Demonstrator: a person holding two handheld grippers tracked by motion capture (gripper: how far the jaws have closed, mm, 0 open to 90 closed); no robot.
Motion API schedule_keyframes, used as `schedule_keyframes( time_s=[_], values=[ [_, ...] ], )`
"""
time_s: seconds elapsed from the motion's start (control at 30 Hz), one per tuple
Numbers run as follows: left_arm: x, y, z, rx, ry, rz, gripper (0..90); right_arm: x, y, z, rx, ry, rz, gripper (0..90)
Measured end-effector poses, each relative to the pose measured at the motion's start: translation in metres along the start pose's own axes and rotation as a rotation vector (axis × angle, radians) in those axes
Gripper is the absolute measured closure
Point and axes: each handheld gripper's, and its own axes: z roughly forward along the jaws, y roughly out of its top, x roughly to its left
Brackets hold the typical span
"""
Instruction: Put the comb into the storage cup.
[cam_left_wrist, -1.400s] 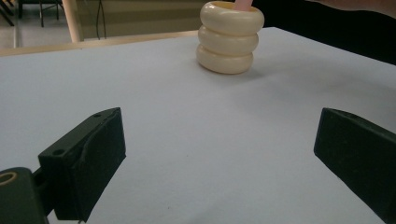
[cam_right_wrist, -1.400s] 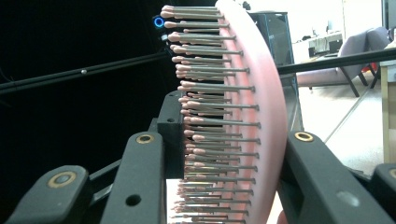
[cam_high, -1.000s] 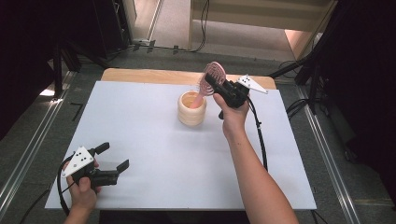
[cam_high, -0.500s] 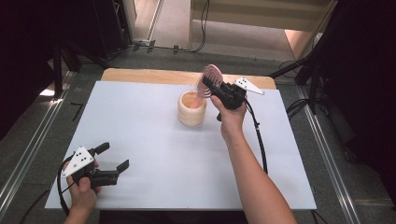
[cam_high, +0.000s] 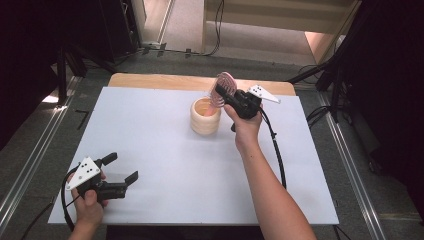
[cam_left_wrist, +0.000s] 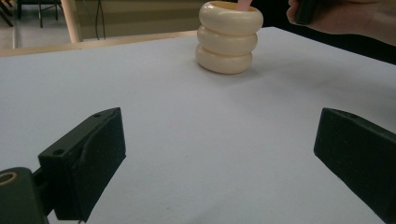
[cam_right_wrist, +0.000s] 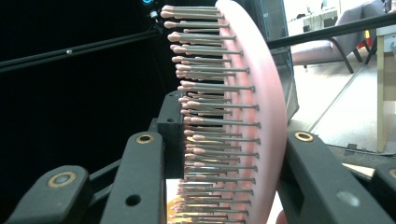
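Pinching the pink oval hairbrush (cam_high: 224, 88) by its bristled head, the right gripper (cam_high: 223, 93) hangs just above and a little behind the cream ribbed cup of three stacked rings (cam_high: 205, 116), near the far middle of the white table sheet (cam_high: 150, 145). In the right gripper view the brush (cam_right_wrist: 243, 116) stands on edge between the two black jaws, one jaw against the metal pin bristles and the other against the smooth pink back. From the high view its long axis runs steeply downward, tilted toward the cup, and the pink handle end (cam_left_wrist: 243, 4) appears to dip into the cup's mouth. The cup (cam_left_wrist: 229, 37) stands upright, directly below and slightly toward the person from that gripper, so the coming move likely turns on lowering the brush along its own axis without tipping the cup. The left gripper (cam_high: 119, 172) rests at the near left corner of the sheet, jaws spread wide and holding nothing, well apart from the cup; the right hand is clearly the nearer one.
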Motion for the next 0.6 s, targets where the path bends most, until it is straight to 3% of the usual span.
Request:
schedule_keyframes(
  time_s=[0.6],
  values=[
    [0.0000,-0.0001,0.0002,0.000,-0.002,0.001,2.7,-0.0031,-0.0077,0.0007,0.024,-0.015,0.022,61.4]
  ],
)
